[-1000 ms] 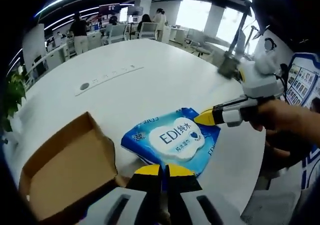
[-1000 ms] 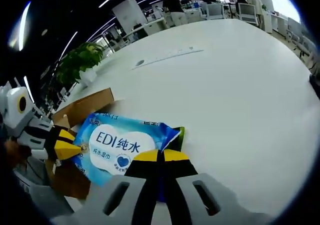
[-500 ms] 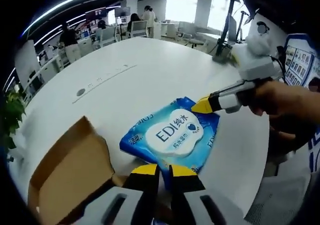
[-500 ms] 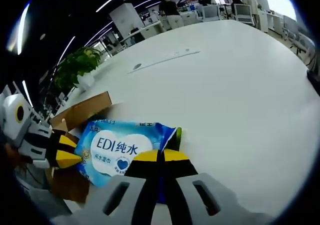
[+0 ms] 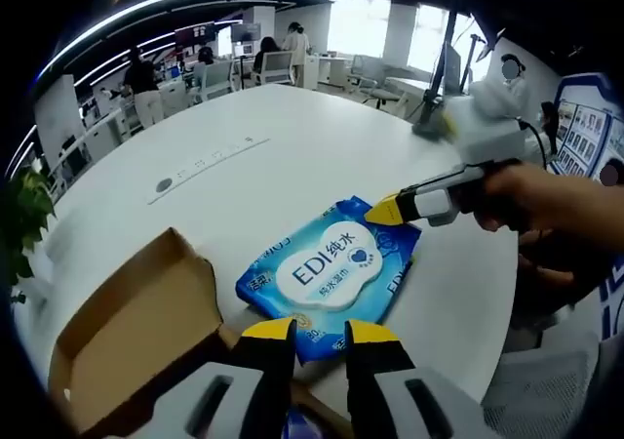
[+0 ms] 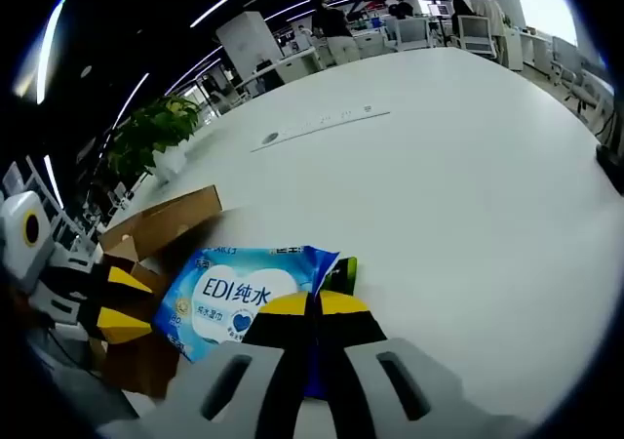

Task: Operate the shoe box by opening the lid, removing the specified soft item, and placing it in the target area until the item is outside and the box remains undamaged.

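Blue soft wet-wipes pack (image 5: 331,275) on round white table (image 5: 292,166), beside open brown cardboard box (image 5: 127,341). Left gripper (image 5: 317,334): jaws apart. Right gripper (image 6: 312,307): clamped on pack's corner.

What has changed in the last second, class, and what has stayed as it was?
The left gripper has let go: its jaws, earlier shut on the wipes pack, now stand apart, clear of its edge. The right gripper stays shut on the pack's far corner. The pack still lies on the white table, beside the open shoe box.
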A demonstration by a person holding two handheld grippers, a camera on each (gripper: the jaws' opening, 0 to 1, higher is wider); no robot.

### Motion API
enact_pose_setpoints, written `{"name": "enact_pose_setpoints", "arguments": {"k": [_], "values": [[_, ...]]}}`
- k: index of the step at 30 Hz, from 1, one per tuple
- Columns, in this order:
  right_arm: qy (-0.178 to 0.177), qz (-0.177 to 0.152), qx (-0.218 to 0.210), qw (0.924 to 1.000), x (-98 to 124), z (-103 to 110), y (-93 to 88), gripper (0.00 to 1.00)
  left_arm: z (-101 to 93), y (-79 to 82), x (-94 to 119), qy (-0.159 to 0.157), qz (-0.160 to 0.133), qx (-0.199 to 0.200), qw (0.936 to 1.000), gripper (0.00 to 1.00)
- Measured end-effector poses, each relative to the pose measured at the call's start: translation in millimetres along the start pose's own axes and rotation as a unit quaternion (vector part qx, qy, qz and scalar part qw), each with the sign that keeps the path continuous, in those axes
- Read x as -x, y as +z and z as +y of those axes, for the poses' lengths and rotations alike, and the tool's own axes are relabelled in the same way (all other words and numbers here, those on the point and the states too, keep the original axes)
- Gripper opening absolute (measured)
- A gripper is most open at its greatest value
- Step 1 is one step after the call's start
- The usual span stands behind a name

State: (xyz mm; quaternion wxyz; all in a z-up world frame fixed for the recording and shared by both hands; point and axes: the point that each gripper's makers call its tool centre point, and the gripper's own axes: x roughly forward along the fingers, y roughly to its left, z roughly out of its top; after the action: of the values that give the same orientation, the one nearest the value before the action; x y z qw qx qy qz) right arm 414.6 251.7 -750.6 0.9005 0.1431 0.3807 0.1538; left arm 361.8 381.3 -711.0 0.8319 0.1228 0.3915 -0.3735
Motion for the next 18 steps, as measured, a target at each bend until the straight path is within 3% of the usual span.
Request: {"name": "enact_pose_setpoints", "arguments": {"k": [9, 18], "values": [[-0.008, -0.004, 0.025, 0.9997, 7, 3, 3.0, 0.05, -4.5, 5.5, 16, -0.009, -0.032, 0.019, 0.9993, 0.21], [-0.004, 0.001, 0.080, 0.9968, 26, 13, 5.0, 0.10, 0.0, 7.2, 33, -0.006, -0.057, 0.032, 0.9979, 0.22]]}}
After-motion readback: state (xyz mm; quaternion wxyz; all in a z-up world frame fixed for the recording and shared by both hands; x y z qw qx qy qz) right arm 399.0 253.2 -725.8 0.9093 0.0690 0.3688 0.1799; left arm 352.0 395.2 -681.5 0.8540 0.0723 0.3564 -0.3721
